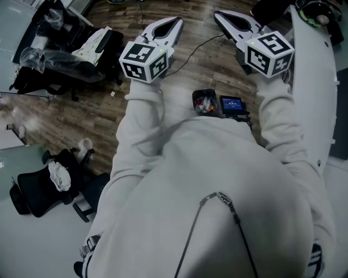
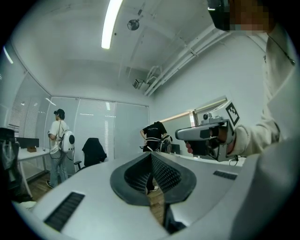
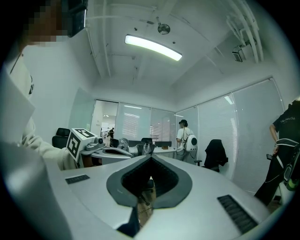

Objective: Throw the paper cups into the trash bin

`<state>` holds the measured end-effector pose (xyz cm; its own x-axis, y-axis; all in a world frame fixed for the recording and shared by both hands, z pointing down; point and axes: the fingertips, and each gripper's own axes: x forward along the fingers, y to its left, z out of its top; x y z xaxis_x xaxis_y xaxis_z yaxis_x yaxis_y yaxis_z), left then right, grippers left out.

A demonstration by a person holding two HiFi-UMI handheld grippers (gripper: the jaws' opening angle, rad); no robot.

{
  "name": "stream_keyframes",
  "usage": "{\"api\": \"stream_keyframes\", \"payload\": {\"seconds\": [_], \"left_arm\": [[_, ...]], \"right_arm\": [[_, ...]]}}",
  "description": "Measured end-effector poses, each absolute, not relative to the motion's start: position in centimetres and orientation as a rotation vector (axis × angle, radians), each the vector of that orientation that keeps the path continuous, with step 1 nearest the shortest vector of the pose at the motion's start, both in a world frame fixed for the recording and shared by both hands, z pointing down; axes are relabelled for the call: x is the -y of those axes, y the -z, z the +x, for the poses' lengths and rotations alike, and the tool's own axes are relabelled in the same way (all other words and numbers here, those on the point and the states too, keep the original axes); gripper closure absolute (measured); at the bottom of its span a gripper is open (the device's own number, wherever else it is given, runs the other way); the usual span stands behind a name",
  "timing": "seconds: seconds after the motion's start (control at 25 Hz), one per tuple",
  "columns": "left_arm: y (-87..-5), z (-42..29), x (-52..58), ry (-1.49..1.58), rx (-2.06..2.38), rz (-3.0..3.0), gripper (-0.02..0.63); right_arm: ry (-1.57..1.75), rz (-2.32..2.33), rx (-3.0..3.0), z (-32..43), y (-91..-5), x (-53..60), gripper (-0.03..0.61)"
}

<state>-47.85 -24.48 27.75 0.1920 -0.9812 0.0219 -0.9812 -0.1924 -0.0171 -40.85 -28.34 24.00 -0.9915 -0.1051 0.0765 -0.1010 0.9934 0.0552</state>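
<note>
Paper cups: No cup shows in any view, so you can't tell where they are.
Trash bin: No bin shows in any view either.
How cups feel: Paper cups are most likely very light and thin. They squash easily and a small bump can tip them over.
Where to hold: It's probably best to pinch the wall just under the rim, one jaw inside and one outside, and squeeze softly.
Left gripper point(image 1: 176, 20): It is at the top middle of the head view. Its jaws are pressed together with nothing between them.
Right gripper point(image 1: 217, 15): It is at the top, right of the middle. Its jaws are pressed together too, and it holds nothing.
Aim: You hold both grippers level, pointing out into the room.
Around you: There is wood floor point(image 1: 65, 119) at the upper left and a black chair point(image 1: 38, 187) at the lower left. A white table point(image 1: 315, 81) runs down the right edge, and a small screen point(image 1: 231, 105) sits near the middle.
</note>
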Motion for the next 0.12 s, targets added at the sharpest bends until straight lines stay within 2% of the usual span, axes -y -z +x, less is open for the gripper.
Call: {"api": "stream_keyframes", "payload": {"seconds": [0.12], "left_arm": [[-27.59, -47.62, 24.45, -0.051, 1.998, 2.433, 0.62]], "right_arm": [[0.077, 0.155, 3.059, -40.73, -23.99, 28.26, 0.56]]}}
